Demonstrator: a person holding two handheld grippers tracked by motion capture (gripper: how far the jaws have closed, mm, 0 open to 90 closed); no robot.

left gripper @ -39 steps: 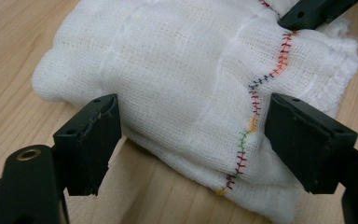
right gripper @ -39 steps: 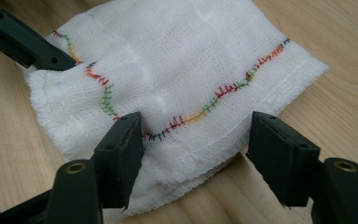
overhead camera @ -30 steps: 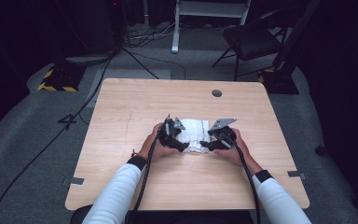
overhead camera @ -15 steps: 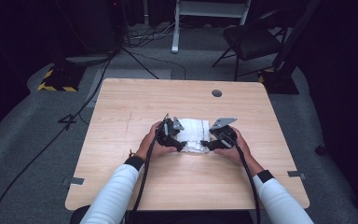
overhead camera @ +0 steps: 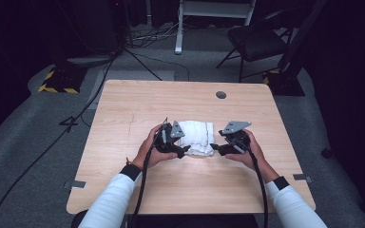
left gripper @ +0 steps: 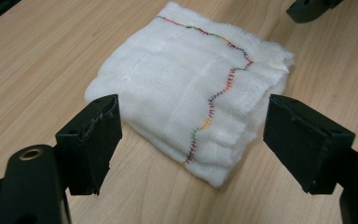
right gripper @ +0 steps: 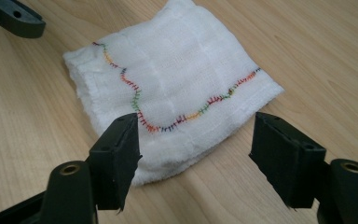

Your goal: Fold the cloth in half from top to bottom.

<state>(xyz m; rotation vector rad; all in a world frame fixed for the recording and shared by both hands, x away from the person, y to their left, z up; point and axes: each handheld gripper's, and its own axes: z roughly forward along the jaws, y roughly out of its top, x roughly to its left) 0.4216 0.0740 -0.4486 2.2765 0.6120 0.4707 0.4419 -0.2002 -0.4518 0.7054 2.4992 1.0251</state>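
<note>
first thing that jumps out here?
A folded white cloth with a wavy rainbow-stitched edge, lying mid-table on the wooden table. The left gripper and right gripper flank it, jaws open, not touching it. Beyond the table, a dark room with a chair and floor cables.

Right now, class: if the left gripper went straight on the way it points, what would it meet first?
Most likely the folded white cloth. The left gripper has its jaws open and the cloth's near edge lies just ahead between them, on the table. Depth is hard to judge.
</note>
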